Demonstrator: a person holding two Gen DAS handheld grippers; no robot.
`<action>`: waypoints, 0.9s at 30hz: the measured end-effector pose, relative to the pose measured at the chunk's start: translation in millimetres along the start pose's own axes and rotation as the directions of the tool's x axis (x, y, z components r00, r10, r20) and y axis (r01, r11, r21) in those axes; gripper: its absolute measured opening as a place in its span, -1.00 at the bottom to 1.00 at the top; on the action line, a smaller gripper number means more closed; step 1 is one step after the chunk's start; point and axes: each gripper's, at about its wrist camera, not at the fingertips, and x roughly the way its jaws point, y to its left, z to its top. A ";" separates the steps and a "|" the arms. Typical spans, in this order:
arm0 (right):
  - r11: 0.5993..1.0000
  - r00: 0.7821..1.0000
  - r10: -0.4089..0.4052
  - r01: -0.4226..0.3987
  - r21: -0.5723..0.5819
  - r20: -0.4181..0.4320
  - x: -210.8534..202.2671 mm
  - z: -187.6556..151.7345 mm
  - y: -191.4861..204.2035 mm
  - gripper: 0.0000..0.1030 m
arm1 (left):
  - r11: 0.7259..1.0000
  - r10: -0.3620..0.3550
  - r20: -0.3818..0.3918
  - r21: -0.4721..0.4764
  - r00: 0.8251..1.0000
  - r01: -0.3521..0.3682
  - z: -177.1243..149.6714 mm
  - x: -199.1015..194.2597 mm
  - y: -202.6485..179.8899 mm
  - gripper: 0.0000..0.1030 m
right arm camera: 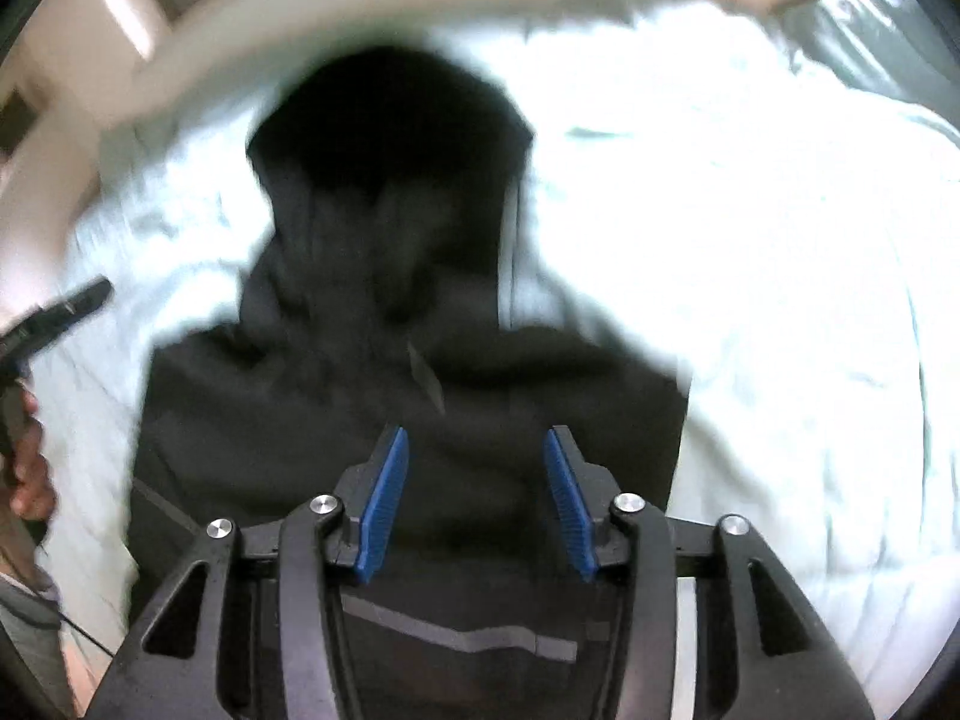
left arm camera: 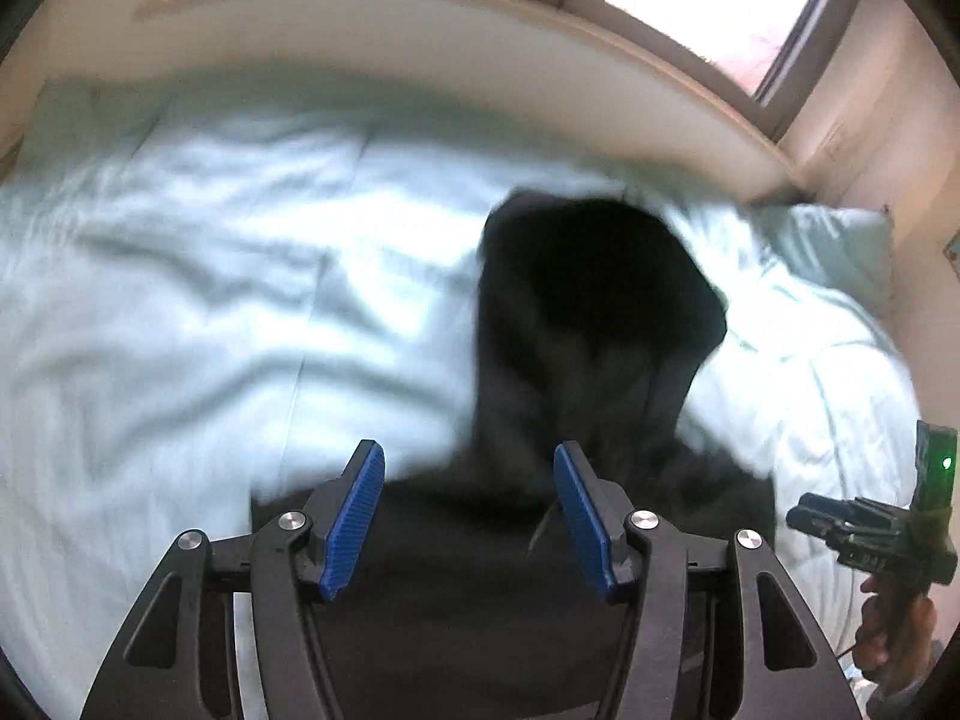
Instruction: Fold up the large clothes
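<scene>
While black hoodie (left arm camera: 576, 324) lies spread on bed (left arm camera: 210, 300), hood pointing toward headboard (left arm camera: 420, 60), we hover both tools above its lower body. Left gripper (left arm camera: 468, 516) jaws released, blue pads (left arm camera: 354, 522) wide apart, nothing between them. Right gripper (right arm camera: 474, 498) jaws likewise released, garment (right arm camera: 390, 300) beneath, no cloth pinched. Pale sheet rumpled around hoodie. Pillow (left arm camera: 840, 252) at far right by wall. Window (left arm camera: 720, 6) above headboard. Both views motion-blurred.
</scene>
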 end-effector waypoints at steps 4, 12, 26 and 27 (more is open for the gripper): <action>0.998 0.996 -0.001 -0.004 0.059 0.089 11.5 73.5 -5.5 0.01 | 0.998 -0.042 0.008 0.050 0.999 0.042 60.9 46.5 -15.8 0.17; 0.983 0.999 -0.017 0.011 0.181 0.035 85.5 145.0 -26.1 0.01 | 0.999 -0.003 -0.103 0.047 0.995 0.008 108.3 160.4 -24.6 0.17; 0.997 0.998 -0.068 0.067 0.025 0.011 132.7 92.5 -28.0 -0.86 | 0.989 -0.032 -0.250 -0.146 0.968 -0.006 60.4 203.3 70.4 -0.62; 0.998 0.997 -0.062 0.063 0.024 -0.039 151.7 88.3 -29.8 -0.86 | 0.991 -0.031 -0.267 -0.136 0.963 -0.005 51.1 218.5 72.8 -0.61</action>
